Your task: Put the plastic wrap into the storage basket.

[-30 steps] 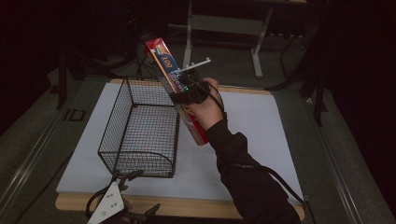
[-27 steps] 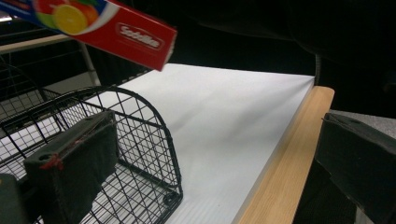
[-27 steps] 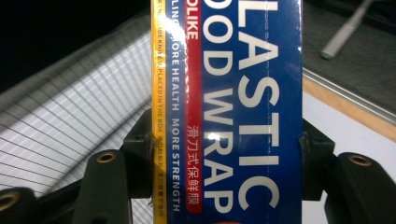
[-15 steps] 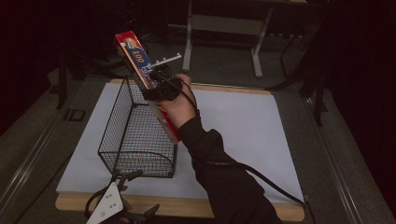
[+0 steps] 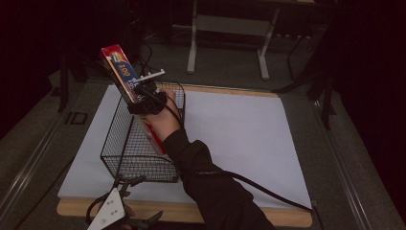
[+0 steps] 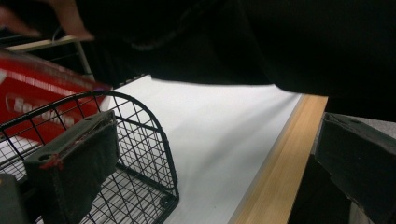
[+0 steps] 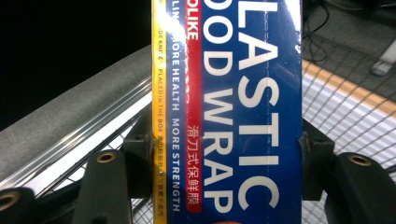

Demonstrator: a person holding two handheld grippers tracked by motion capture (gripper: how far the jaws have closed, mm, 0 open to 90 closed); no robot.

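Right hand-held gripper (image 5: 143,96) clamped on plastic food wrap box (image 5: 125,74); shifted left since a second ago, box now tilted above wire basket (image 5: 139,167), lower end inside. Likely next: lowering in. Left hand-held gripper (image 5: 125,201) open, idle at bench (image 5: 282,218) edge.

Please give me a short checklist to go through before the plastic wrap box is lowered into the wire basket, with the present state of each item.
1. Grip: right tongs shut on the plastic wrap box, pads on both sides: ok.
2. Box above the opening: its lower end already reaches inside the wire basket: ok.
3. Box angle: tilted, upper end leaning away over the far left rim; may catch the wire: not ok.
4. Basket standing upright on the white sheet: ok.
5. Basket floor free under the box: cannot tell.
6. Left tongs apart from the basket, at the near table edge: ok.
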